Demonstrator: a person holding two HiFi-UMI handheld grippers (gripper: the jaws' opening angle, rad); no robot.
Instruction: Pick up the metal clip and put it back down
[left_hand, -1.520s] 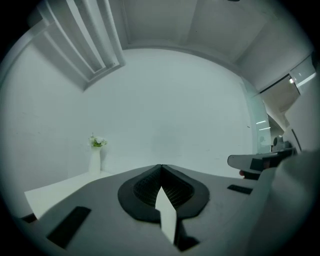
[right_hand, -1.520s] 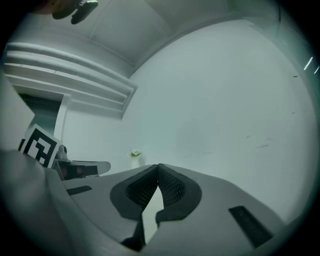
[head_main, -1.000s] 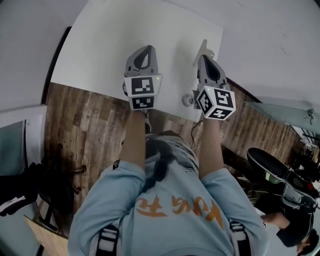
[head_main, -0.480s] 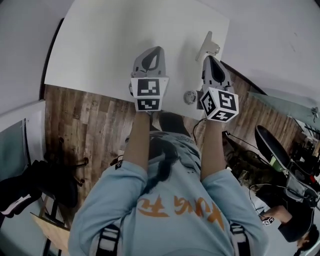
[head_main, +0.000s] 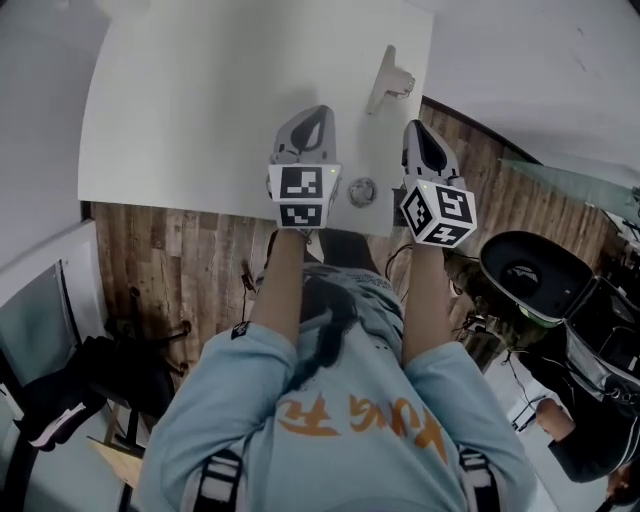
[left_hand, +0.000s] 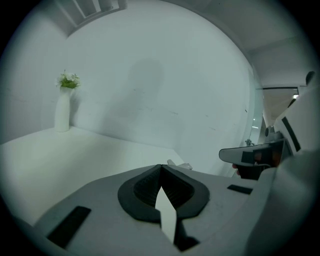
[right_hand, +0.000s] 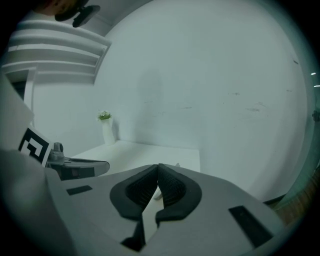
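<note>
Two grippers: hovering side by side at the near edge of the white table (head_main: 200, 120).
Left gripper (head_main: 305, 118): jaws meeting at the tips, gripping nothing.
Right gripper (head_main: 418, 130): jaws pressing together, empty.
Metal clip (head_main: 385, 80): lying near the table's far right corner, ahead of both grippers and apart from them.
Round silvery object (head_main: 362, 192): sitting between the grippers at the table edge.
Vase (left_hand: 62, 112): standing at the table's far left.

Metal clip (head_main: 386, 80) on table (head_main: 200, 110), far right; left tongs (head_main: 320, 110), right tongs (head_main: 411, 126) nearer, side by side.

Head view overhead; all 3 share table (head_main: 200, 100).
</note>
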